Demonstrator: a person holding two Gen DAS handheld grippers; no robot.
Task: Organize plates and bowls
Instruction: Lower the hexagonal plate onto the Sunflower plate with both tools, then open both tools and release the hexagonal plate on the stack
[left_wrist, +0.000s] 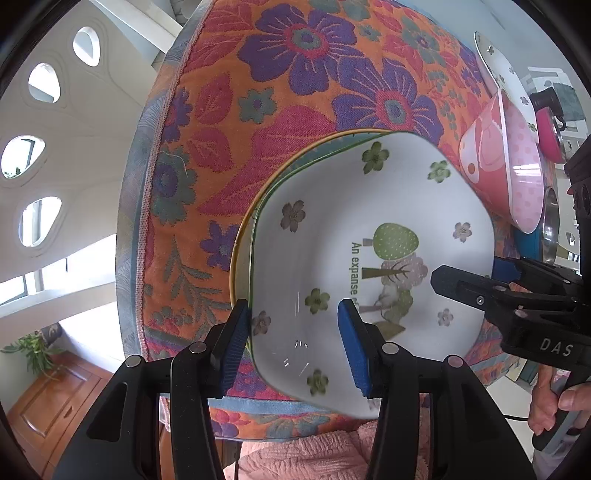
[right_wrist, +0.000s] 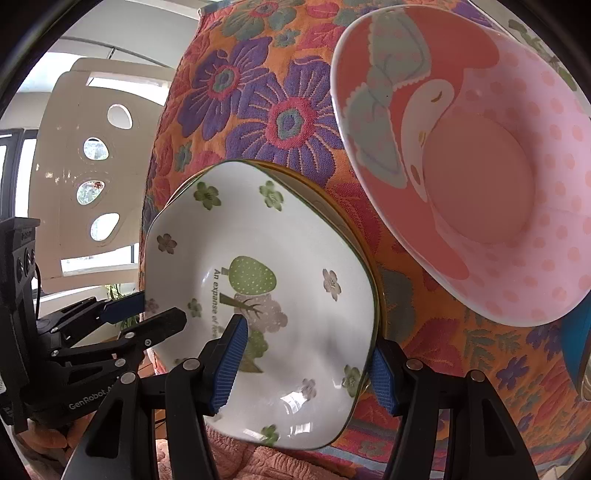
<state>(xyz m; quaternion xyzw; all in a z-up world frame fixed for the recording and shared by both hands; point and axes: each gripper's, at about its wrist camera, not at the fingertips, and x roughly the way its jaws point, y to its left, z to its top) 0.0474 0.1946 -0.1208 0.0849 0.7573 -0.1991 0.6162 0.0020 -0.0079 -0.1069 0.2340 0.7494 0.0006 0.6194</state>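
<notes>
A: On the flowered cloth, a white floral plate is seen resting on top of a yellow-rimmed plate, of which only the rim shows. Is it gripped?

B: It is straddled at opposite edges. The left gripper is held wide, one pad outside the rim and one over the plate's face; no clamping can be confirmed. The right gripper is set the same way on the far edge, jaws apart, rim between them.

A: And the pink bird bowl?

B: It is found just beside the plate, on the same cloth, with another white dish behind it.

A: What could be spoiled from here?

B: If only one side is pinched, the glazed plate may be tipped and slid off the lower one. If the lift is uneven, the yellow-rimmed plate may be dragged along, or the pink bowl may be knocked by the right gripper's outer finger
</notes>
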